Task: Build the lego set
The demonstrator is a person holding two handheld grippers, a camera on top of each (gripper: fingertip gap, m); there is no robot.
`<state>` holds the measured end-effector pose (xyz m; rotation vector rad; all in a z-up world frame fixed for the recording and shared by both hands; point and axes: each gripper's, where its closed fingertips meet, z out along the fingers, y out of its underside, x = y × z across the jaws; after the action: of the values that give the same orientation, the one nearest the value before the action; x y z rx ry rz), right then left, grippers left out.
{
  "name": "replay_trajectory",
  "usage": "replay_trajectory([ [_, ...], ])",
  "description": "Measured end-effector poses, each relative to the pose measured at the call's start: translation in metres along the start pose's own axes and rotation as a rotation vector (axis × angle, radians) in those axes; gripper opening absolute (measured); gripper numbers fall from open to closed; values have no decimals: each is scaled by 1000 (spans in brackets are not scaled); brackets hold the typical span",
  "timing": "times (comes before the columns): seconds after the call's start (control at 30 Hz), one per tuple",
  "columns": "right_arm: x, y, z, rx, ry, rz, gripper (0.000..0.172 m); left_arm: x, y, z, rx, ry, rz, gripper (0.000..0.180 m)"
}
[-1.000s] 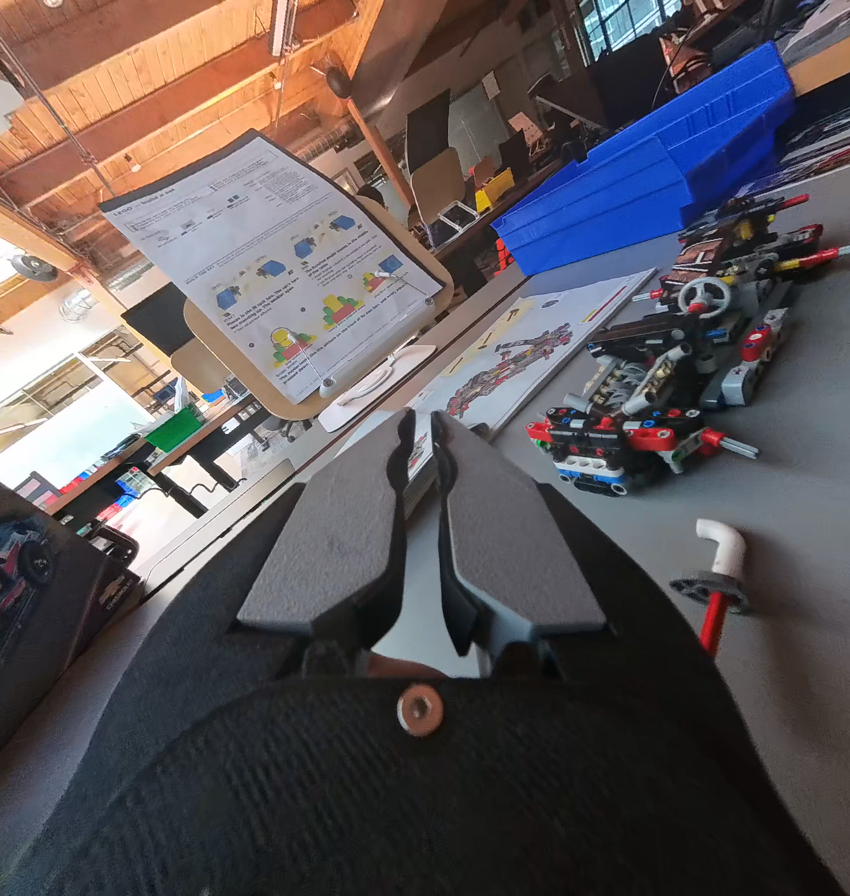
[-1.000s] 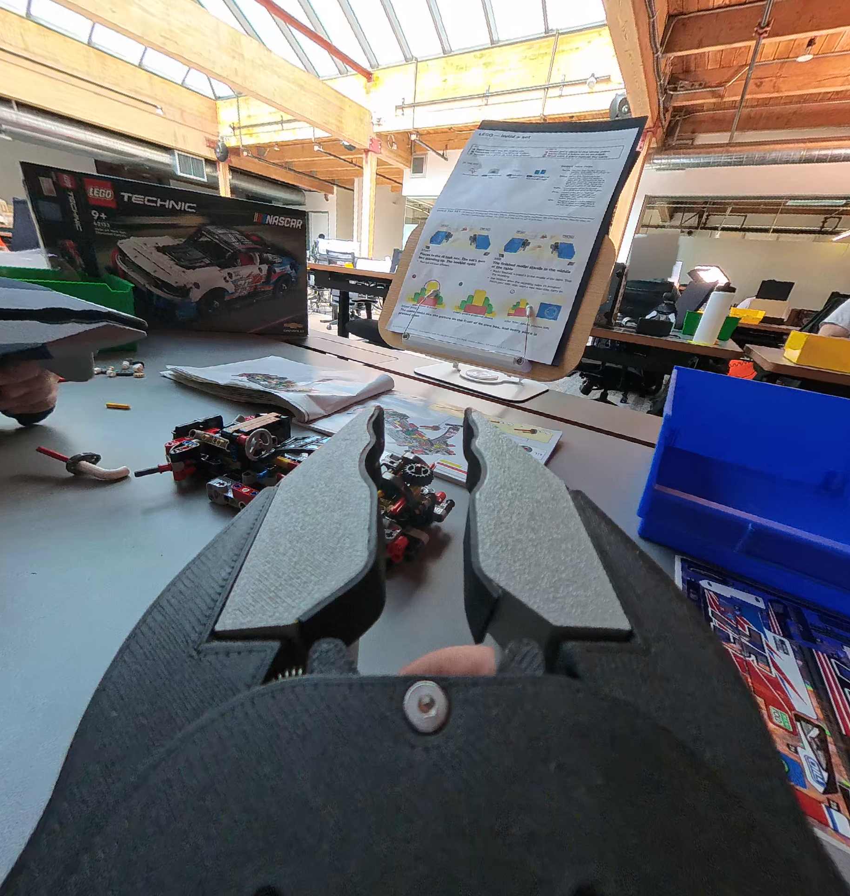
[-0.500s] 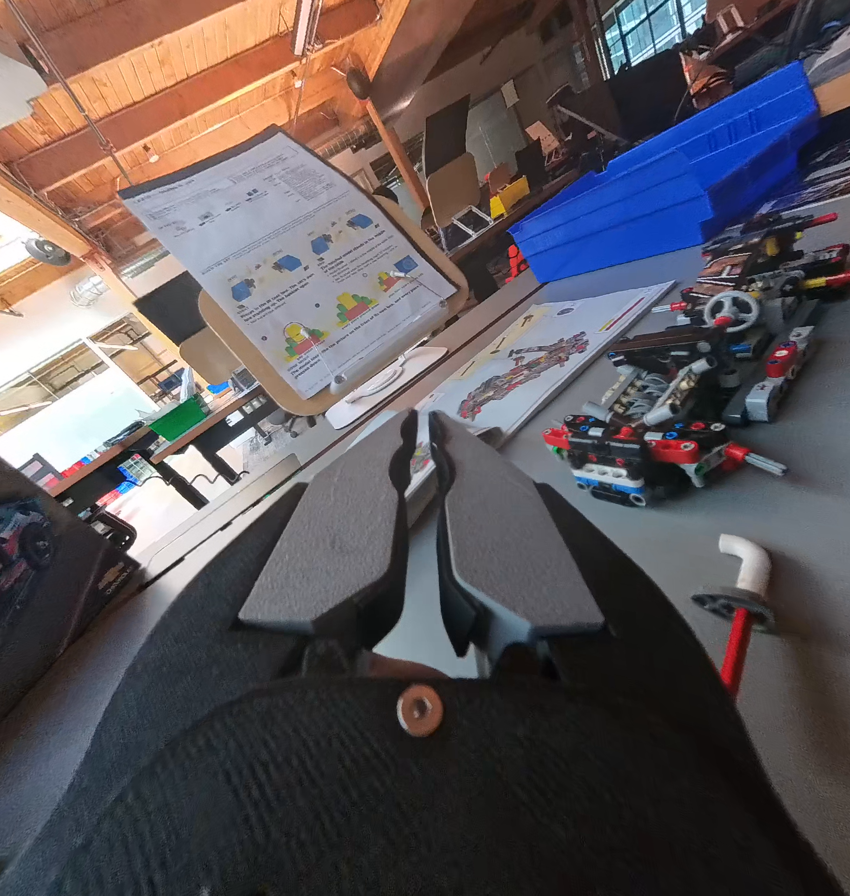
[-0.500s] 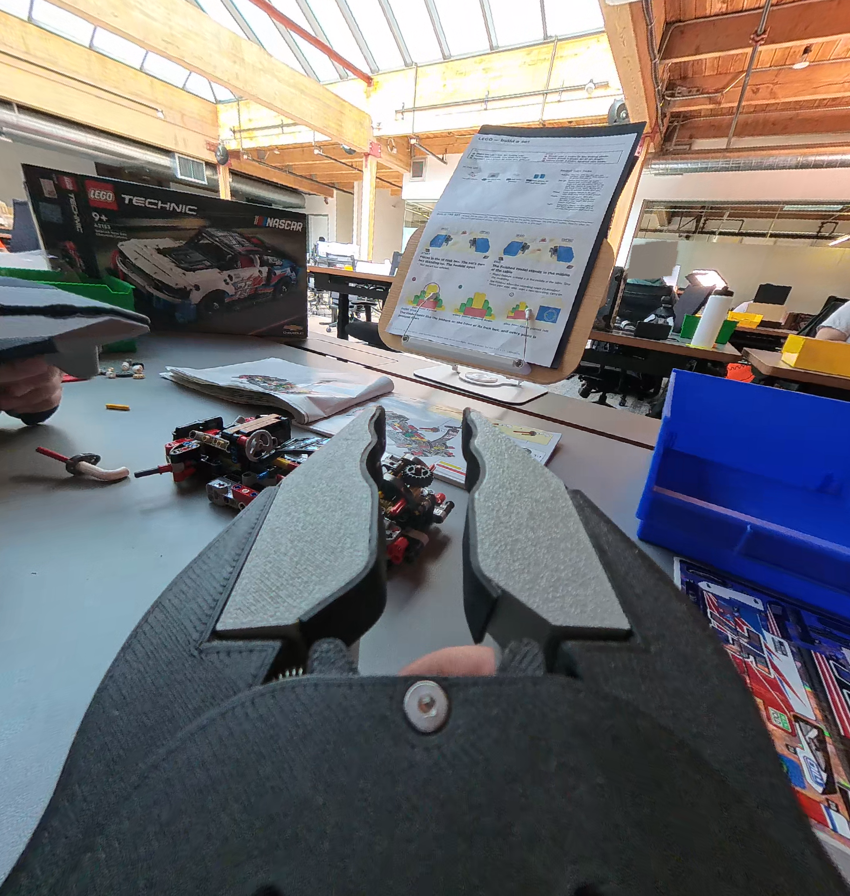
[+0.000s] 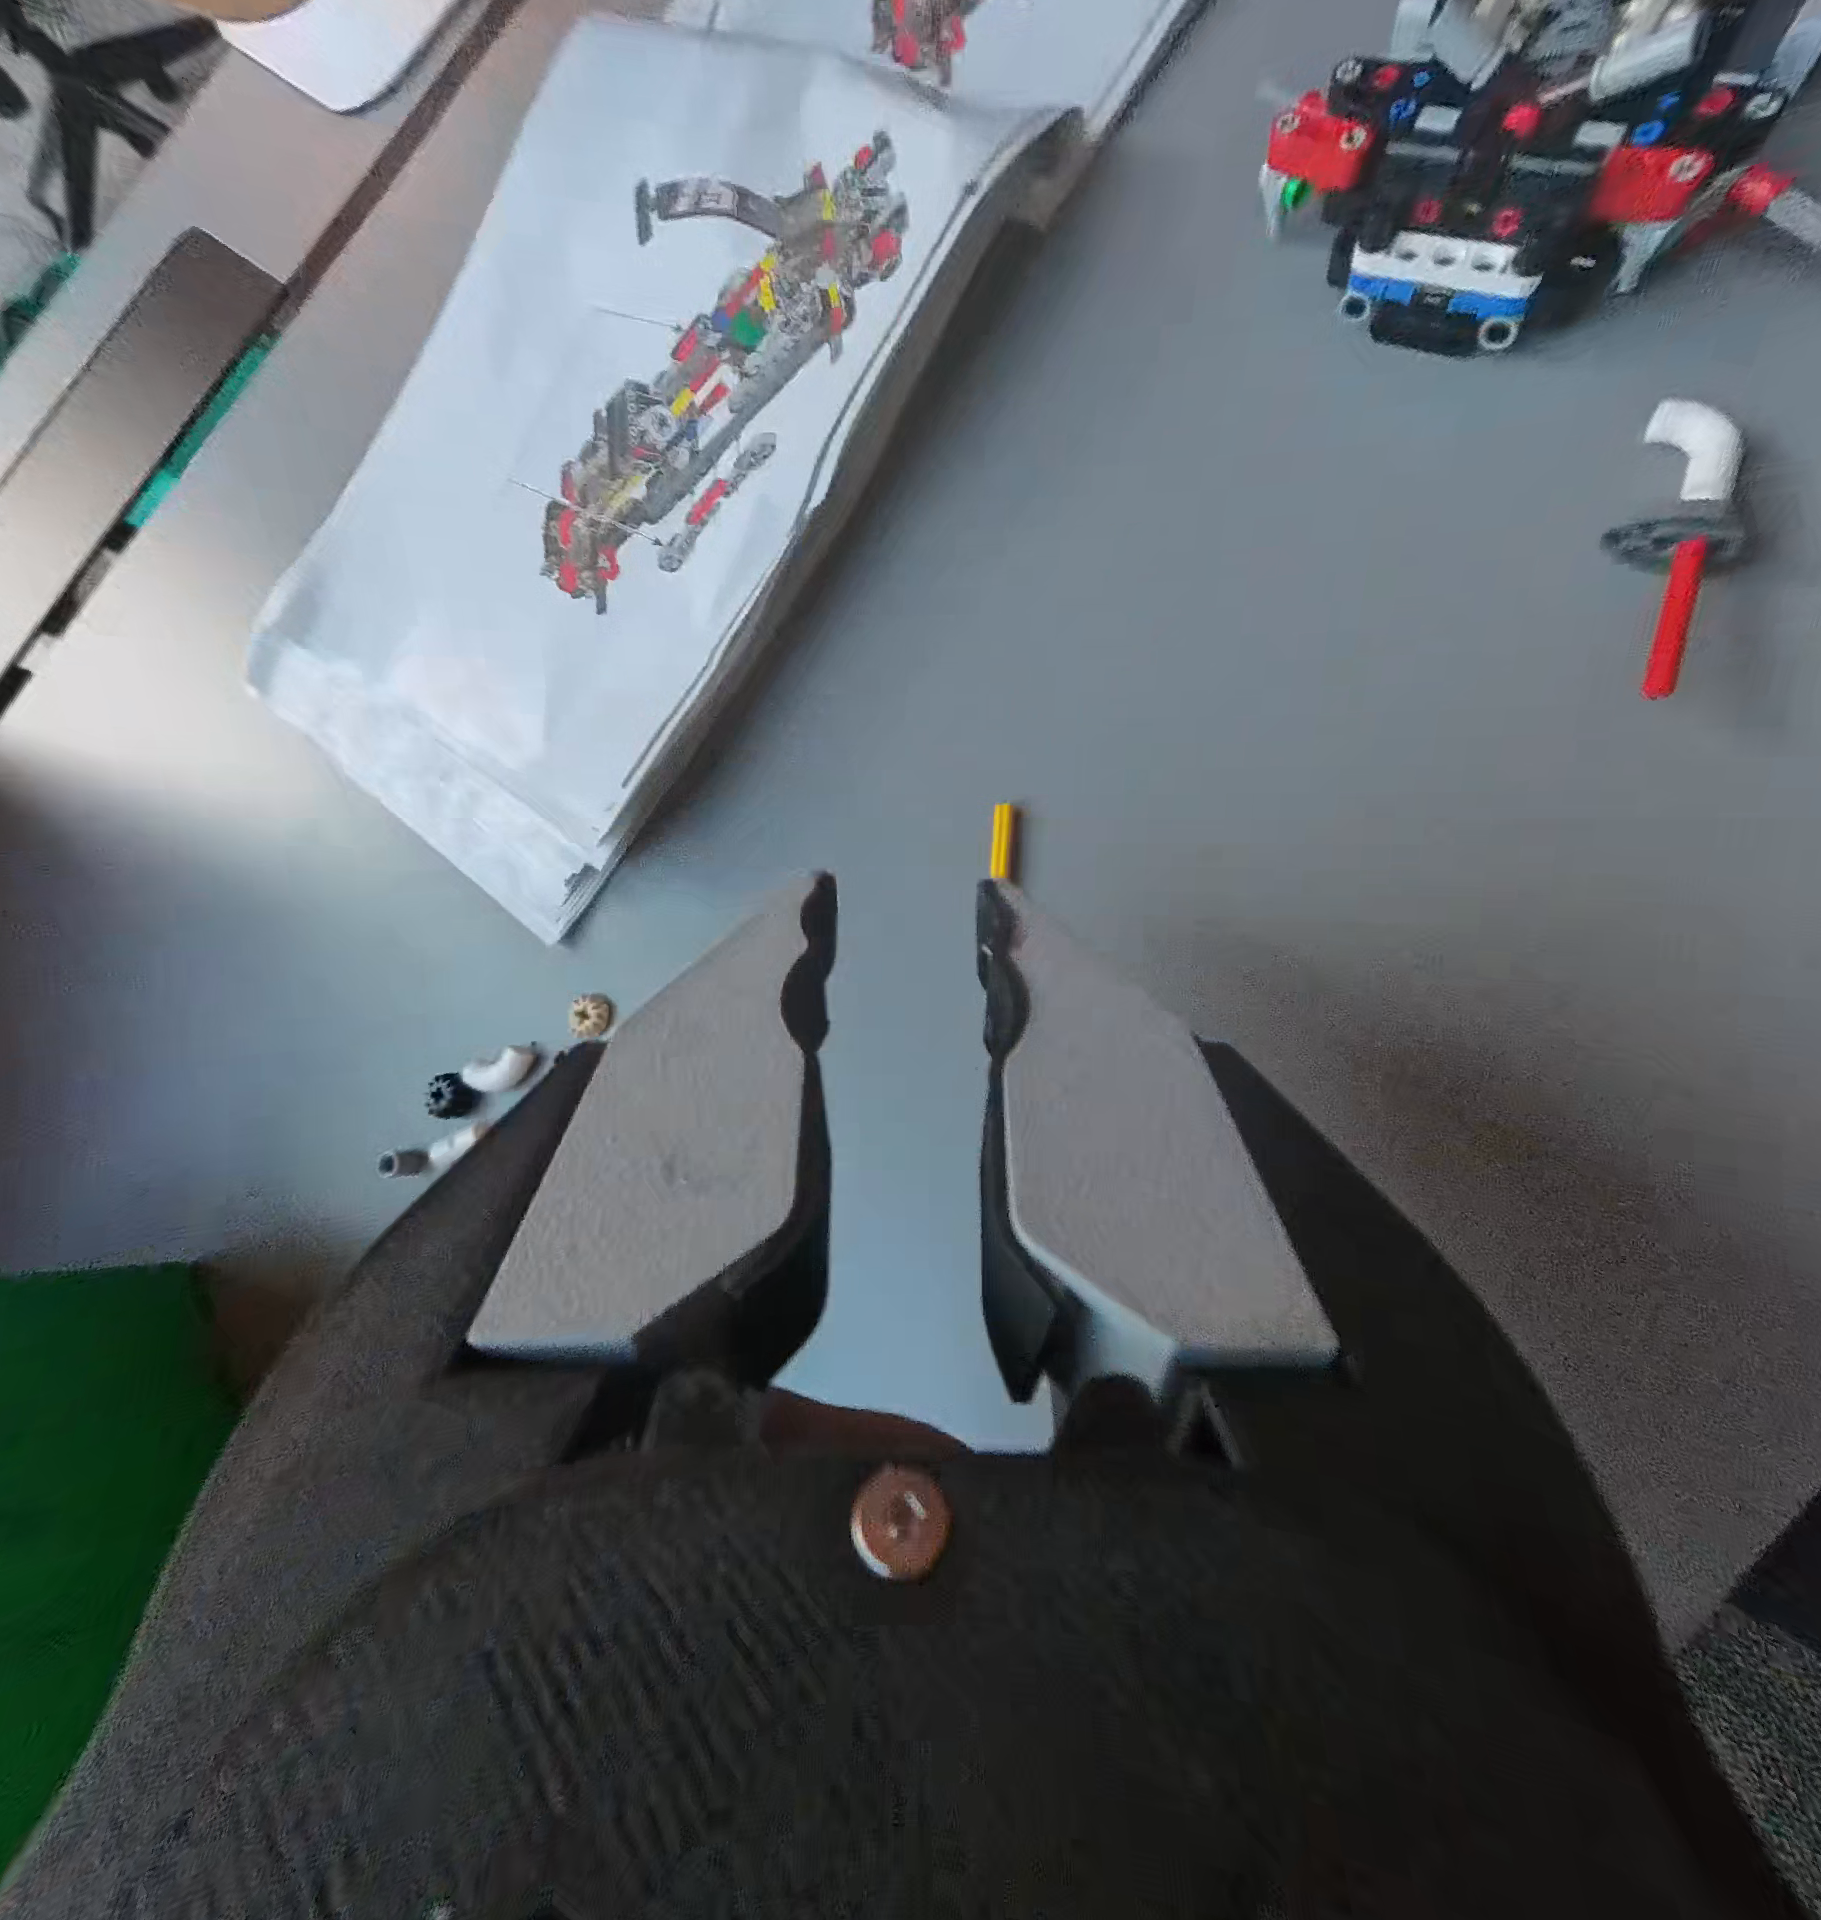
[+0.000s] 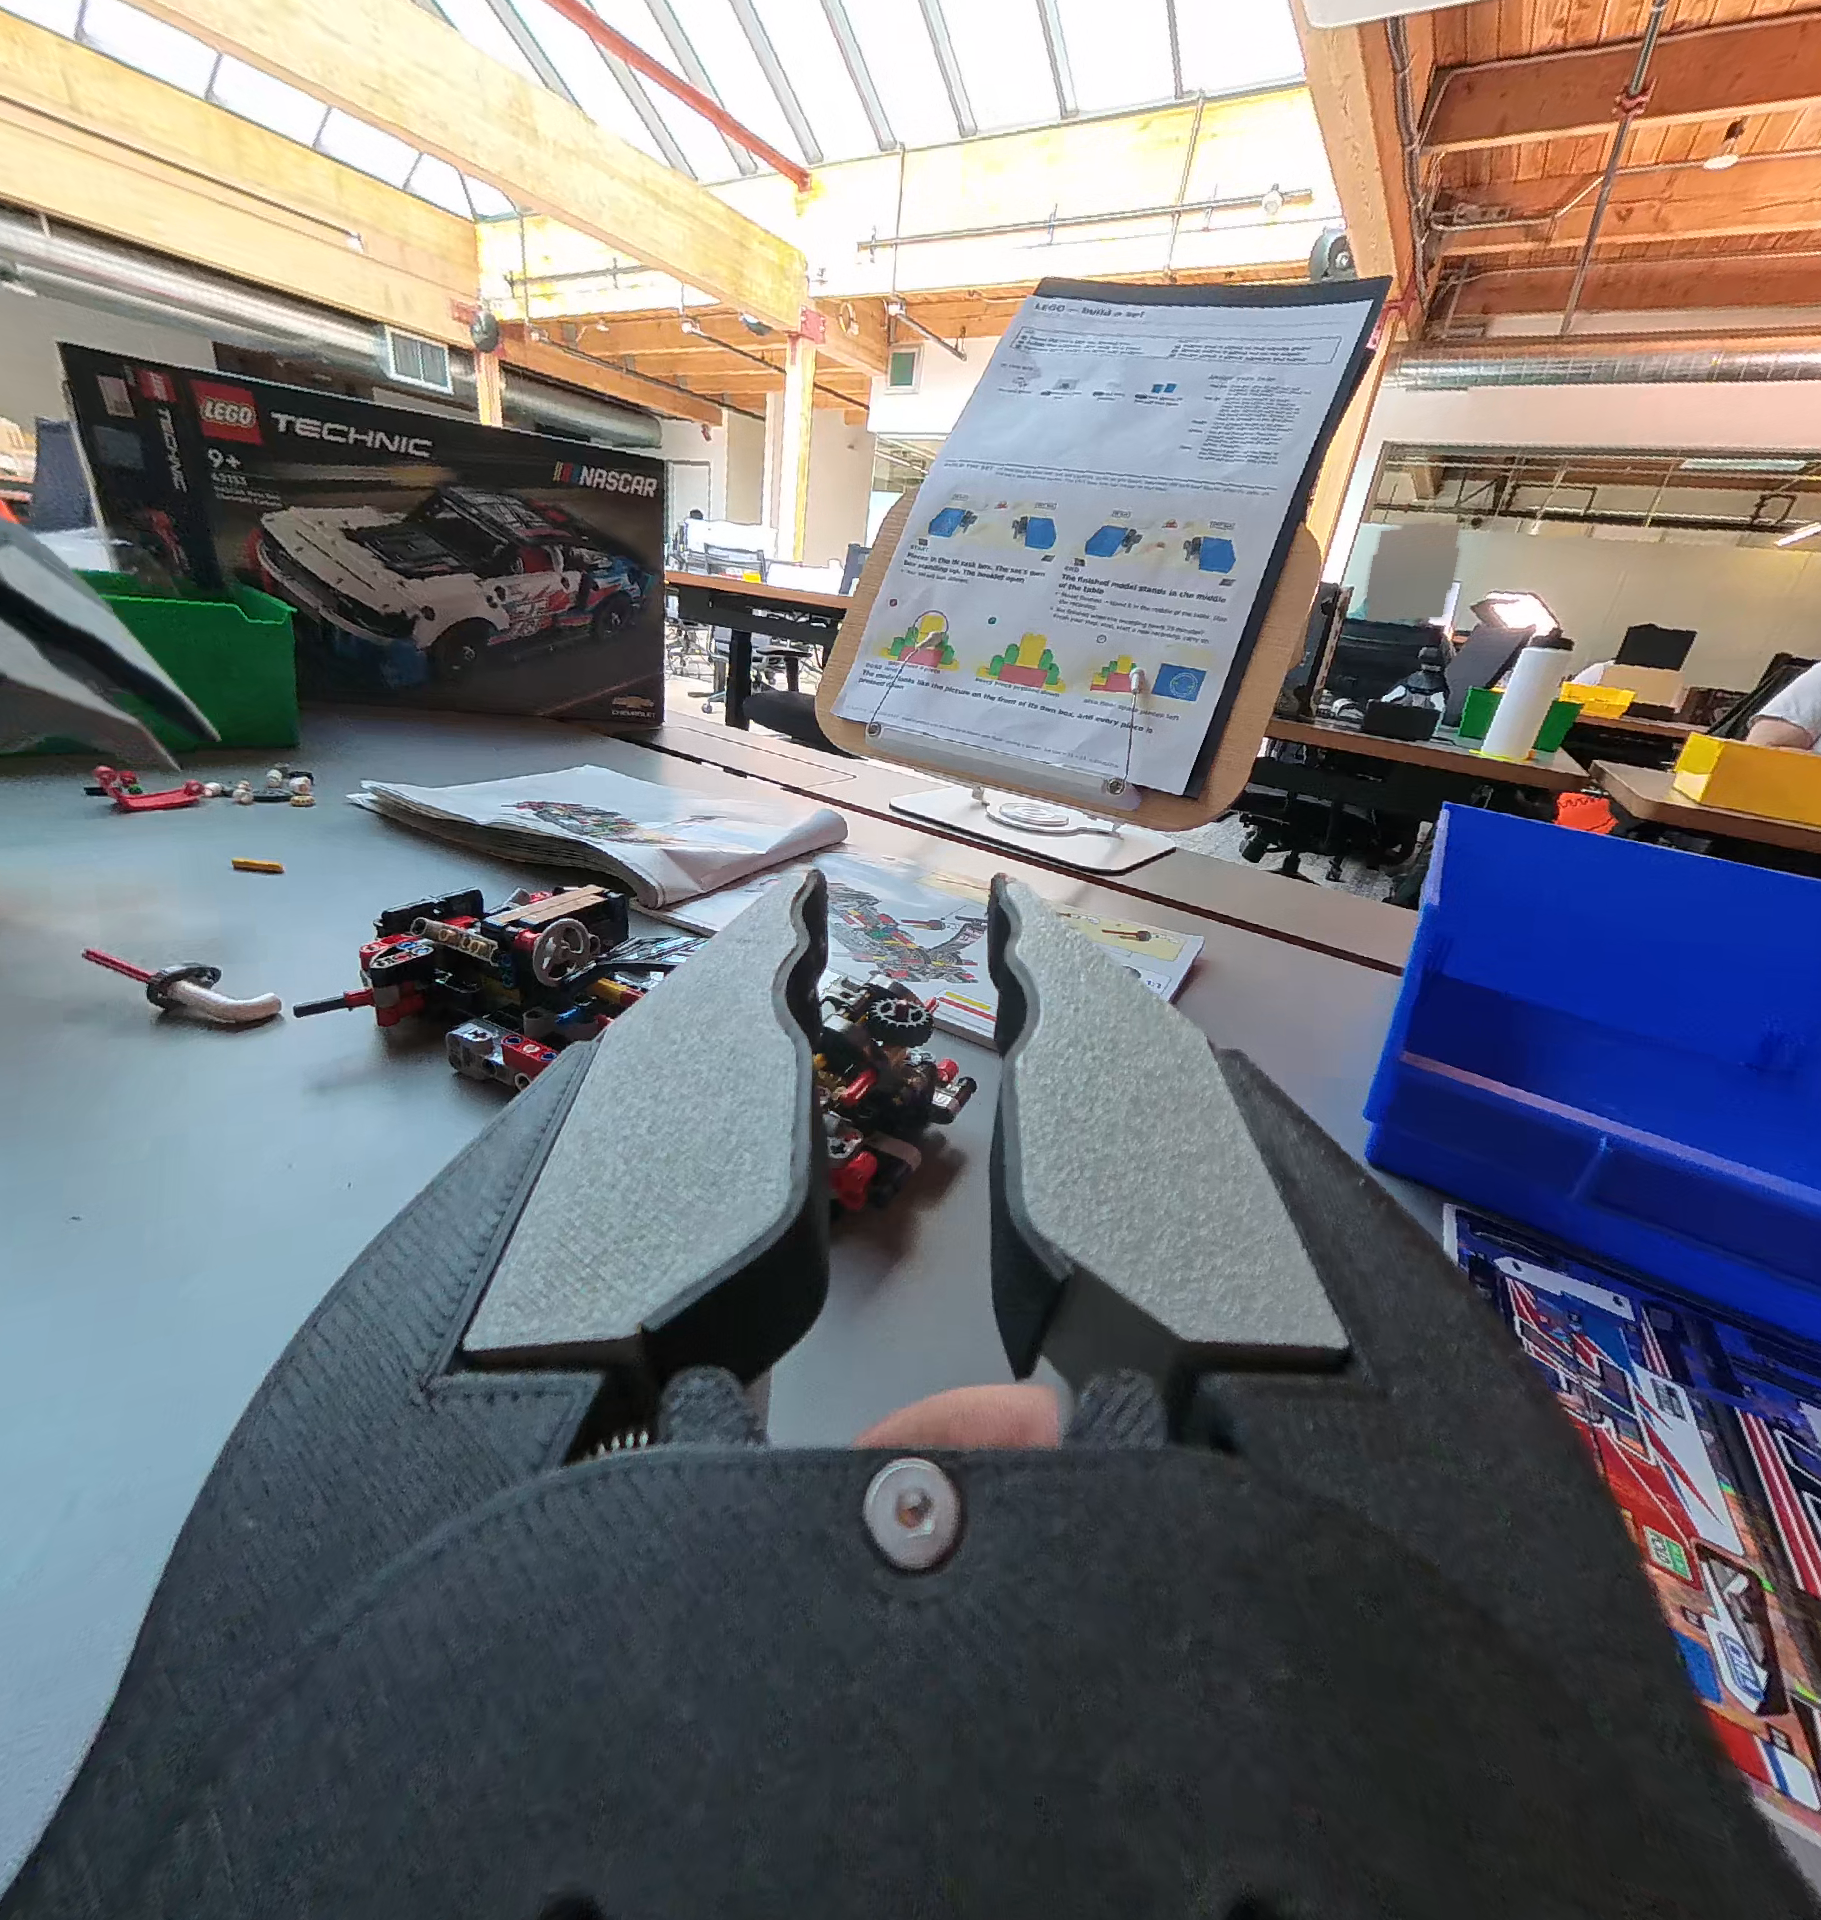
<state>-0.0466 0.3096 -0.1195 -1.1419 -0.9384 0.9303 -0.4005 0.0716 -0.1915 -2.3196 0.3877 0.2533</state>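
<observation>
My left gripper [image 5: 906, 904] is open and empty, and points down at the grey table [image 5: 1249, 935]. A short yellow axle [image 5: 1001, 840] lies just beyond its right fingertip [image 5: 992, 914], outside the jaws. A tan gear [image 5: 591, 1014] and other small parts lie to its left. My right gripper [image 6: 904, 899] is open and empty above the table. A black and red brick car chassis [image 6: 532, 966] lies beyond it, and part of the build [image 6: 885, 1060] shows behind its fingers. The chassis also shows in the left wrist view [image 5: 1488, 187]. The left gripper [image 6: 54, 644] shows at the far left of the right wrist view.
An open instruction booklet [image 5: 594, 416] lies ahead of the left gripper. A red axle with a white elbow [image 5: 1680, 551] lies to the right. A blue bin [image 6: 1633, 1039], a green bin [image 6: 199, 665], the set's box [image 6: 397, 540] and a document stand [image 6: 1093, 561] ring the table. The grippers' ends are close to 45 centimetres from one another. It is some 5 centimetres from my left tips to the short yellow axle [image 5: 1001, 840]. The right gripper is farther from the tan gear [image 5: 591, 1014], some 50 centimetres, than the left, some 11 centimetres. It turns up in the right wrist view [image 6: 301, 800] as well.
My left gripper has tipped down from a level view towards the table, and its jaws have gone from shut to open, with nothing in them. The right gripper has hardly moved.
</observation>
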Motion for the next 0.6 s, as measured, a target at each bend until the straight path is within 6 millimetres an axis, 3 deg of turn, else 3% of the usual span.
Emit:
replay_trajectory([
  [0.1, -3, 0, 0, -3, -7, -14, 28, 11, 5, 20, -31, 48, -10, 23],
  [0.33, -18, 2, 0, -31, -51, -80, 28, 21, 20, 39, -100, 105, -71, 24],
  [0.4, -19, 2, 0, -30, -51, -80, 28, 23, 18, 43, -76, 111, -74, 18],
  [0.47, -17, 2, 0, -27, -48, -68, 28, 26, 16, 47, -61, 124, -81, 1],
  [0.6, -15, 1, -1, -24, -45, -52, 27, 32, 9, 51, -46, 138, -111, 1],
])
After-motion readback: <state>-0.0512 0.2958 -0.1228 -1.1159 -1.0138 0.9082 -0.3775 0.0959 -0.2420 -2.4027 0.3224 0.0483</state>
